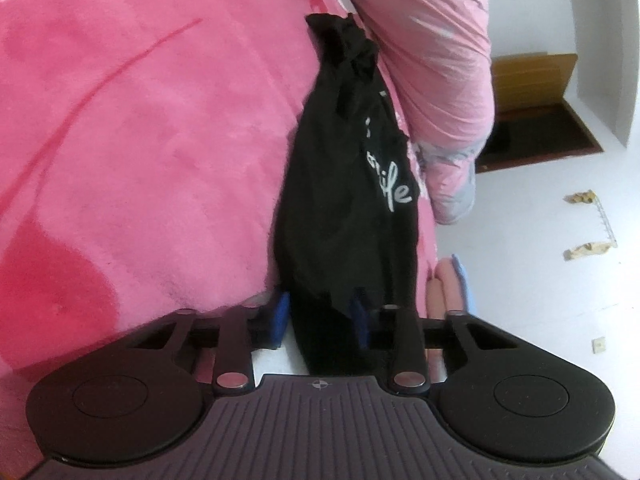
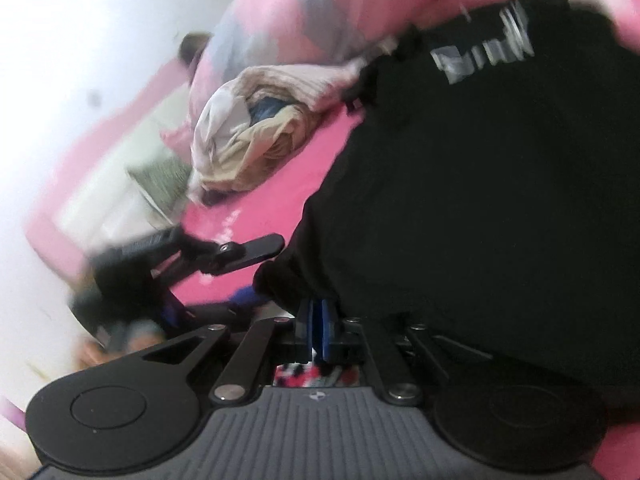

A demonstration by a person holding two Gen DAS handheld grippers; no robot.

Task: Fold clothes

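Left wrist view: left gripper (image 1: pixel 323 312) low in frame, blue pads (image 1: pixel 282 308) apart, black garment (image 1: pixel 348 184) hanging between them; not clear whether pads actually press the cloth. Garment bunched into long narrow drape, white lettering (image 1: pixel 394 188) on its right side, top end gathered near upper middle of frame. Behind and left, pink fleece blanket (image 1: pixel 140 140) with darker red patch at lower left. Right of garment, person's pink trouser leg (image 1: pixel 436 60) and slipper (image 1: pixel 456 196) on white floor (image 1: pixel 520 280). Brown doormat (image 1: pixel 540 136) by the wall, scraps of paper (image 1: pixel 590 224) on floor at far right. Folded pink and blue cloth (image 1: pixel 452 280) just beside gripper's right finger.

Right wrist view: heavy motion blur. Right gripper (image 2: pixel 320 328) at bottom centre, blue pads (image 2: pixel 328 328) close together, only thin gap between; black garment (image 2: pixel 460 200) draped over right half of gripper body, cannot tell whether a cloth edge sits between pads. White print (image 2: pixel 484 54) on garment near top right. Other gripper (image 2: pixel 244 252) visible left of centre above pink blanket (image 2: pixel 260 208). Pile of beige and white clothes (image 2: pixel 248 136) lying on blanket further back. Person's pink and grey clothing (image 2: pixel 288 28) blurred at top.
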